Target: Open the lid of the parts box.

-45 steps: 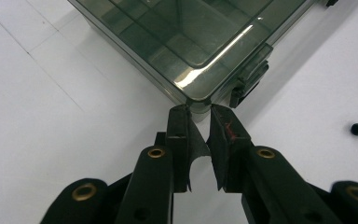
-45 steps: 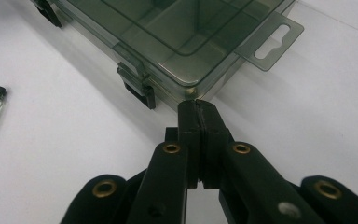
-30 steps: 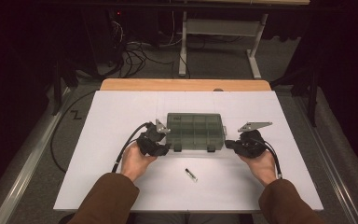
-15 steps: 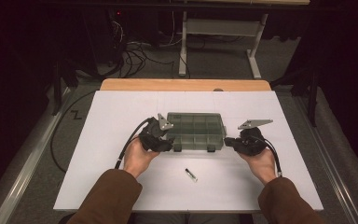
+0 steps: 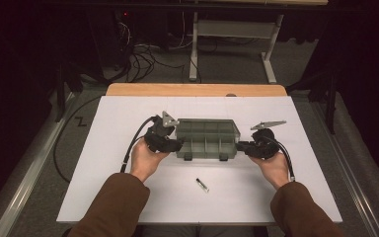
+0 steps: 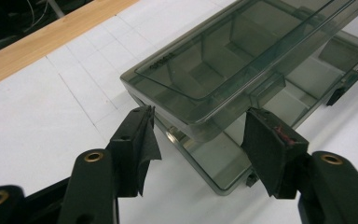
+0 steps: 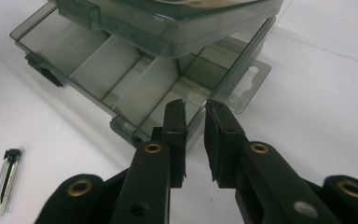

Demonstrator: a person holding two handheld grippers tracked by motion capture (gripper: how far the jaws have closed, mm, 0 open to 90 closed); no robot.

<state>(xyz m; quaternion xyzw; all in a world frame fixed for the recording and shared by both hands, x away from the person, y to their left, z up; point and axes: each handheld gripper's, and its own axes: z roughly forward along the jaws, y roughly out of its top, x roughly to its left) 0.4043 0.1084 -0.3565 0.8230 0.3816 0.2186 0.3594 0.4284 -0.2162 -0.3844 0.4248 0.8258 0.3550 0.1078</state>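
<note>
A smoky clear compartment box [image 5: 207, 140] lies mid-table with its lid [image 6: 223, 60] lifted off the base [image 7: 107, 65]. My left gripper [image 5: 177, 144] is at the box's left end. Its jaws [image 6: 200, 140] have just been opening and stand wide on either side of the lid's near corner, with gaps showing. My right gripper [image 5: 239, 146] is at the box's right end. Its jaws [image 7: 196, 112] have just been opening and are a narrow gap apart. The base's end wall meets that gap, and the pads do not press on it.
A small clear stick with a black tip [image 5: 202, 185] lies on the white sheet [image 5: 103, 173] in front of the box, also seen as the stick [image 7: 4, 182] to the right gripper's left. A wooden table edge [image 5: 197, 90] runs behind the sheet. Cables trail from both grippers.
The left hand and its gripper have risen a little at the box's left end, and the gripper's plate has tilted up. The right hand has stayed in place.
</note>
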